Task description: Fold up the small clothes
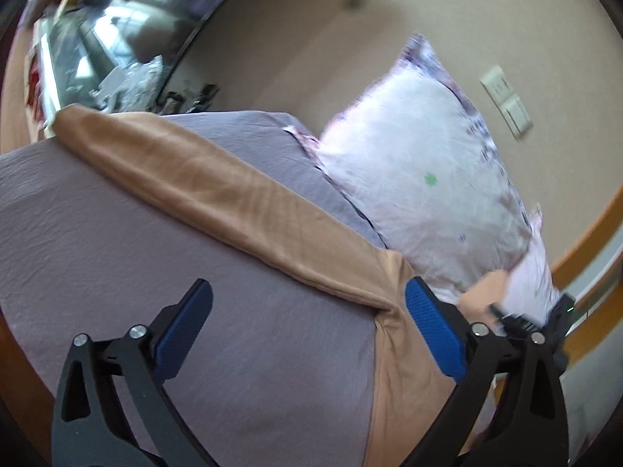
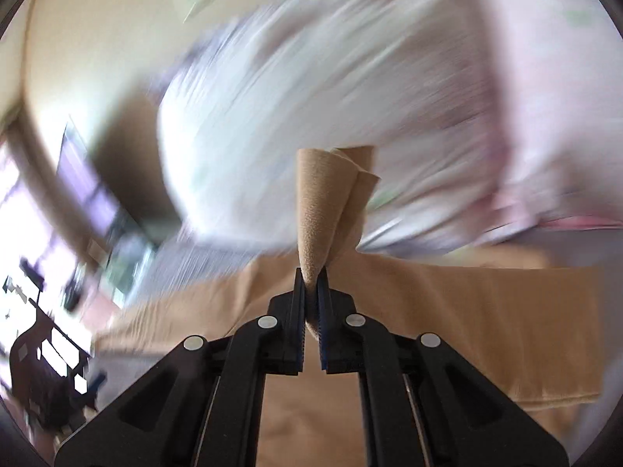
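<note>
Pinching a bunched corner of the tan, soft-knit garment [image 2: 335, 202] on the grey-purple bedsheet [image 1: 117, 233], the right gripper [image 2: 311, 292] was mid-fold, while the left gripper [image 1: 307, 311] gaped empty, folding seemingly unfinished.

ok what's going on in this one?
A person with two handheld grippers is folding a tan garment on a bed with a purple sheet. The right gripper has its jaws shut on a bunched corner of the garment, lifted off the bed. The left gripper is open over the sheet, holding nothing, beside the garment's long fold. A pillow sits behind. The right view is motion-blurred.
</note>
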Motion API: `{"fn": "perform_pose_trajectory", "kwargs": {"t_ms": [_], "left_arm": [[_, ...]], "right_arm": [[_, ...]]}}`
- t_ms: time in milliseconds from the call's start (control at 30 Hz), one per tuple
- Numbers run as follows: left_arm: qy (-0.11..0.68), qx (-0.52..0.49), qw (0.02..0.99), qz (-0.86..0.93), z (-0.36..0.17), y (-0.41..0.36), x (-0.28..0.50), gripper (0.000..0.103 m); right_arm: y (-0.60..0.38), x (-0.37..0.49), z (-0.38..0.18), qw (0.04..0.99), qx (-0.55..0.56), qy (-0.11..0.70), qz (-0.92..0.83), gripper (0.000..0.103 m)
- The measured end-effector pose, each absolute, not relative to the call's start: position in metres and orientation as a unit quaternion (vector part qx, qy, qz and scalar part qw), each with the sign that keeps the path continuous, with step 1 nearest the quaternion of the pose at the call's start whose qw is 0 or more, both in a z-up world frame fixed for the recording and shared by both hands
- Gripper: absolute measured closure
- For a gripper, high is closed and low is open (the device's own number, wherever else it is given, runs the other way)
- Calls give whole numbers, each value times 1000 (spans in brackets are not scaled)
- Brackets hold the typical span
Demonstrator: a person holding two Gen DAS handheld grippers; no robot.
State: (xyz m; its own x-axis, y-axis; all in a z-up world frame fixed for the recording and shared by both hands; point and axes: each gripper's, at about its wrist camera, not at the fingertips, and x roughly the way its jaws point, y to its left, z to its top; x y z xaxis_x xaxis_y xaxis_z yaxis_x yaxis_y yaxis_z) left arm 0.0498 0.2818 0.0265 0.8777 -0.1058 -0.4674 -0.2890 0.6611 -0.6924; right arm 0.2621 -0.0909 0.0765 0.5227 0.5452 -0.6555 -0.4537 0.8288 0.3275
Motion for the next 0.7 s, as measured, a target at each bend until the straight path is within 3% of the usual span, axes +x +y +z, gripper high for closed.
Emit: {"fn": "perform_pose_trajectory", "kwargs": {"t_ms": [67,133,233,267,600,700], "left_arm": [[241,-417,873,72,23,297,45,17],[246,-433,862,94,19,315,44,18],[256,-467,838,115,10,340,47,18],[259,-475,832,126,8,349,50,21],[259,-544,779,171,5,392,65,25],[259,-556,767,188,3,400,66,41]], "right_arm": [[-39,252,47,826,10,462,323,96],[-28,246,42,810,5,481,335,86],[-45,236,60,824,36,450,343,38],[-57,232,68,832,44,436,339,34],[-128,228,82,827,132,415,356,29],[-127,221,76,816,142,416,375,27]]}}
